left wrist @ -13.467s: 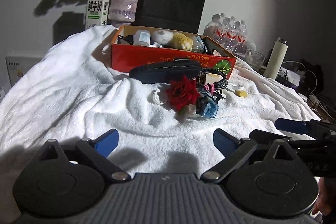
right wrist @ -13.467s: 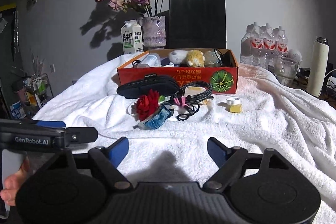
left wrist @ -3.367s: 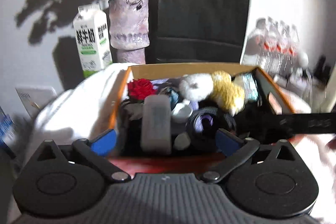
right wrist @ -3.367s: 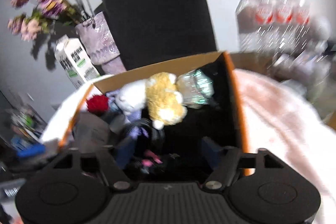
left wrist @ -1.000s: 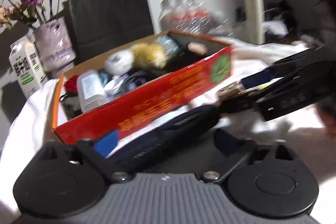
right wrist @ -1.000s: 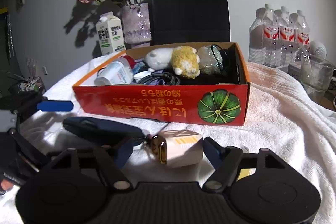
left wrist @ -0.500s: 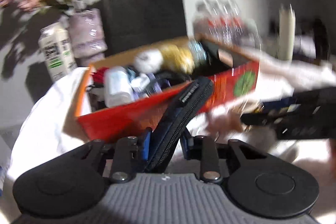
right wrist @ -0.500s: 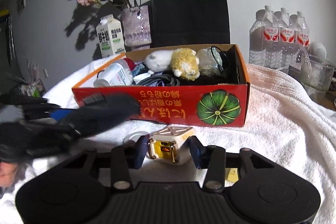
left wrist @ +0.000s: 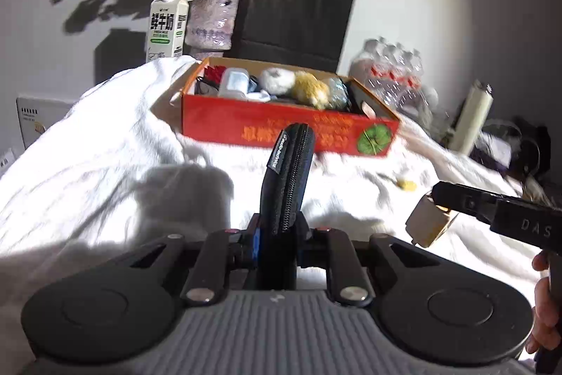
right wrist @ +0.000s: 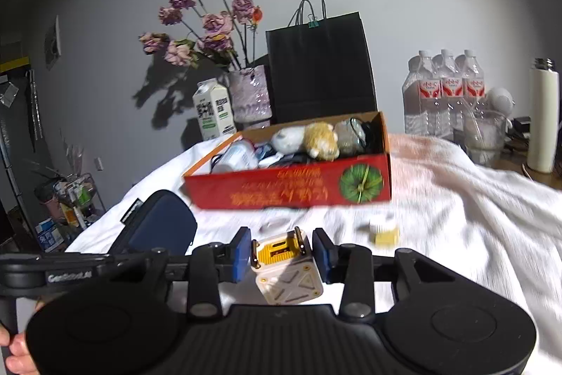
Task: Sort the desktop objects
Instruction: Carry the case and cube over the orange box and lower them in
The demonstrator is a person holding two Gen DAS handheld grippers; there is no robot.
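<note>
Grippers: left point(left wrist: 277, 234) closing on one pouch point(left wrist: 286, 178); right point(right wrist: 281, 252) clamps one charger point(right wrist: 286, 269); one box point(right wrist: 291, 187).

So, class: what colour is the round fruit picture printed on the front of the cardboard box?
Green, on the red box front; the right wrist view shows the fruit picture best.

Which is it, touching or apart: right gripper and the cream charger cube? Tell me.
Touching. The right wrist view shows the right gripper with both blue pads pressed against the sides of the charger cube, lifted off the white towel.
</note>
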